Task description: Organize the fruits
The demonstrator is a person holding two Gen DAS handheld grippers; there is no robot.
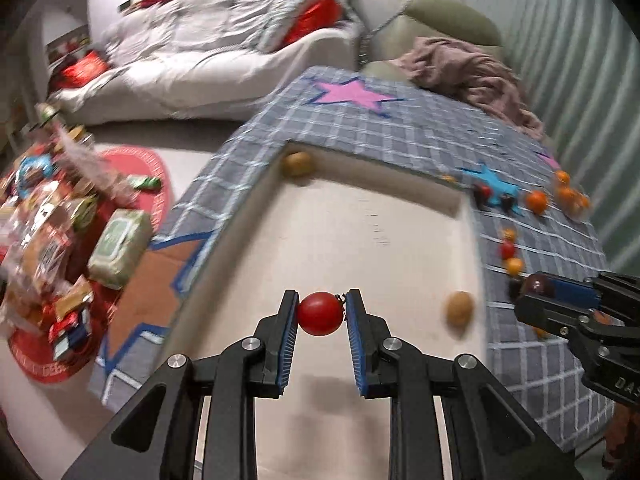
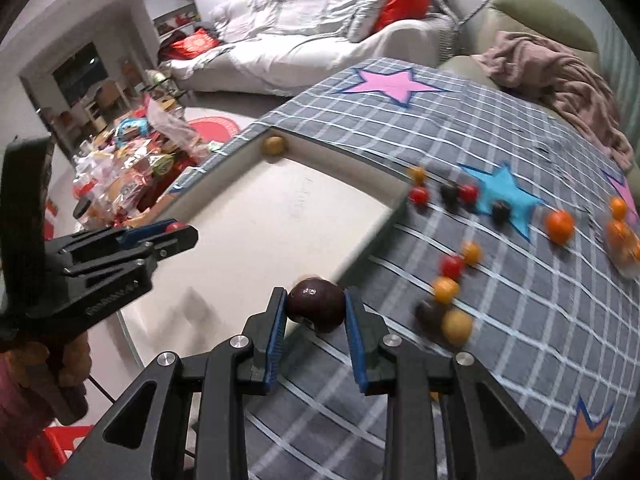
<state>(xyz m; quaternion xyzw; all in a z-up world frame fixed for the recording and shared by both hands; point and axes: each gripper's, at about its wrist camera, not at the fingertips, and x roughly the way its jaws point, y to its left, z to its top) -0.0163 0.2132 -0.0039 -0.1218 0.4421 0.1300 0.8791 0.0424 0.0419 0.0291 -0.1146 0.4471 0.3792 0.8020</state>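
Observation:
My left gripper (image 1: 321, 312) is shut on a red tomato (image 1: 320, 314) and holds it above the white tray (image 1: 340, 240). My right gripper (image 2: 315, 306) is shut on a dark purple fruit (image 2: 316, 304) over the tray's right edge (image 2: 360, 256). It also shows in the left wrist view (image 1: 536, 286). A brown fruit (image 1: 297, 164) lies in the tray's far corner and another brown fruit (image 1: 460, 308) lies near its right wall. Several small red, orange, yellow and dark fruits (image 2: 452, 266) are scattered on the grey checked cloth (image 2: 520, 320) to the right.
A larger orange (image 2: 560, 226) and more oranges (image 2: 618, 236) lie at the cloth's far right. A low table with snack packets (image 1: 60, 240) stands to the left. A white sofa (image 1: 200, 60) and a pink blanket (image 1: 472, 72) are behind.

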